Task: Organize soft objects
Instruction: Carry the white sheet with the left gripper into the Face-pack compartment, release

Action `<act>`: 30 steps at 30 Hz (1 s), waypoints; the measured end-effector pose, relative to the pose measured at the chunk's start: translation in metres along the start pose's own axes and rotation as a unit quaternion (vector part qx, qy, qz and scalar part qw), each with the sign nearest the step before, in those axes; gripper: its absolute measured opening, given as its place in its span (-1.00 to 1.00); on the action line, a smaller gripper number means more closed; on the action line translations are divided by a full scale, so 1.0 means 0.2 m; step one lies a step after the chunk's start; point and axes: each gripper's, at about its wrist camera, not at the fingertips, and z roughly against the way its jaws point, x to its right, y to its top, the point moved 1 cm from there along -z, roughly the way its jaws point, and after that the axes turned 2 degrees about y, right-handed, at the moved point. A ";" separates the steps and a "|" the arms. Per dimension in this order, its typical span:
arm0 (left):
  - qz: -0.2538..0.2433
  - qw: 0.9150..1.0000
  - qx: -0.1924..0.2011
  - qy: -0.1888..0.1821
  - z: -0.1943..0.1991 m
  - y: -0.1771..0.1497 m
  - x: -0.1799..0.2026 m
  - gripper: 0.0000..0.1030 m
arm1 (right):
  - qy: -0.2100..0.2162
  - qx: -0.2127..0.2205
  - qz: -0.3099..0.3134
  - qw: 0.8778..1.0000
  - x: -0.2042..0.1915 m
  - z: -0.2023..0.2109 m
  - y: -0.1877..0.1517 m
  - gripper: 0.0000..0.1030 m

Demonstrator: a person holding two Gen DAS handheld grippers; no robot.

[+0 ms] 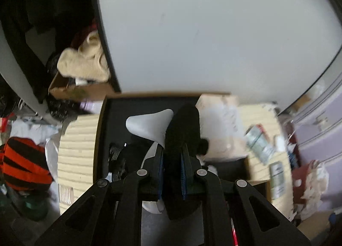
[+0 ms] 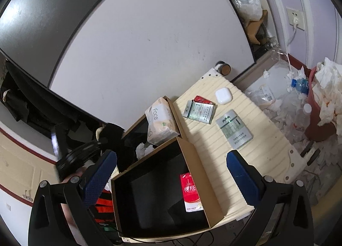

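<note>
Black sock (image 1: 181, 130), probably, clamped in left tool (image 1: 172, 160); right tool (image 2: 171, 173) open above box (image 2: 213, 199).

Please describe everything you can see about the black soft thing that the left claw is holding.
The black cloth looks like a dark, matte, fuzzy fabric, perhaps a sock, but blur hides detail. It stands lengthwise between the blue pads of the left claw, which is shut on it; its rounded end sticks out past the tips and its other end hangs below them. It is above the dark-lined cardboard box. A white piece shows beside it; whether they touch is unclear.
</note>
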 end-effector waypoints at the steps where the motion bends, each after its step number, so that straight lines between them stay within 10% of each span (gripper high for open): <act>1: 0.004 1.000 -0.014 -0.004 -0.03 -0.03 -0.01 -0.82 | -0.004 0.002 0.003 1.000 0.00 0.00 0.00 0.99; 3: 0.002 0.999 -0.031 -0.013 -0.03 -0.07 -0.01 -0.63 | -0.005 0.001 0.005 1.000 0.01 0.00 0.01 0.99; 5: -0.019 0.999 -0.039 -0.012 -0.04 -0.11 0.01 0.75 | -0.002 -0.002 -0.003 1.000 0.03 -0.01 0.01 0.99; 6: -0.022 0.999 -0.036 -0.008 -0.04 -0.12 0.01 1.00 | 0.003 -0.003 -0.008 1.000 0.03 -0.01 0.02 0.99; 15: 0.055 0.998 0.024 -0.016 0.16 -0.09 -0.18 0.99 | -0.003 -0.009 0.014 1.000 0.00 -0.02 0.00 0.99; 23: 0.057 0.987 0.041 -0.146 0.69 -0.64 -0.30 0.99 | 0.037 -0.115 0.023 0.992 -0.01 -0.19 -0.08 0.99; 30: 0.026 0.993 0.090 -0.070 0.76 -0.81 -0.48 0.99 | 0.035 -0.186 0.106 0.976 -0.16 -0.28 -0.25 0.99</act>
